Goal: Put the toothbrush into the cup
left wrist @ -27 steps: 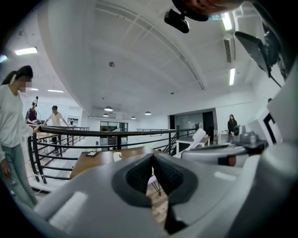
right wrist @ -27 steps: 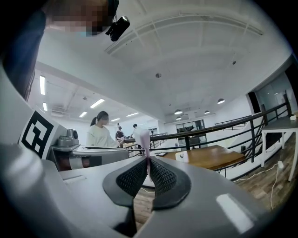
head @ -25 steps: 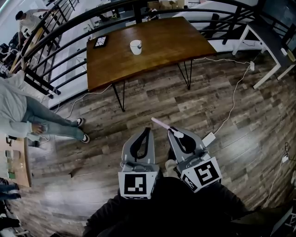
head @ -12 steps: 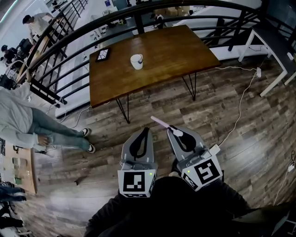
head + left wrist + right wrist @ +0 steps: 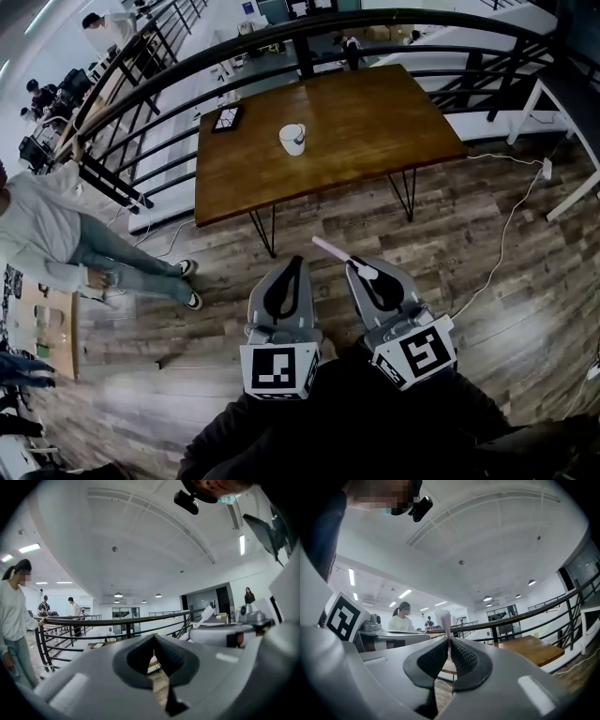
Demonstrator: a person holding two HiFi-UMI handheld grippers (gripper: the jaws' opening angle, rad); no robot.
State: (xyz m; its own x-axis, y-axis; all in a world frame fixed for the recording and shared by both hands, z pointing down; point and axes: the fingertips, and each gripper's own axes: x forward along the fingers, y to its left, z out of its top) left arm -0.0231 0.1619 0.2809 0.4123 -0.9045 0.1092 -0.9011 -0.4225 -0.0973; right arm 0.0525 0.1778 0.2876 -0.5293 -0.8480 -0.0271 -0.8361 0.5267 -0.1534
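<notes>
A white cup [image 5: 292, 139] stands on the brown wooden table [image 5: 375, 122], towards its far left part. My right gripper [image 5: 355, 265] is shut on a pink toothbrush [image 5: 330, 251], which sticks out past the jaws towards the upper left. In the right gripper view the toothbrush [image 5: 446, 620] rises upright from between the closed pads of the right gripper [image 5: 450, 641]. My left gripper [image 5: 298, 262] is beside it, shut, with nothing between its jaws; its tips meet in the left gripper view [image 5: 153, 637]. Both grippers hang over the floor, short of the table's near edge.
A black railing [image 5: 187, 84] curves behind and left of the table. A person [image 5: 56, 234] stands at the left on the floor. A dark flat object [image 5: 228, 117] lies at the table's left end. A white cable [image 5: 506, 244] runs over the wooden floor at the right.
The table and cup have come nearer and lower in the head view. Both grippers have travelled with me towards the table, the toothbrush still held in the right one.
</notes>
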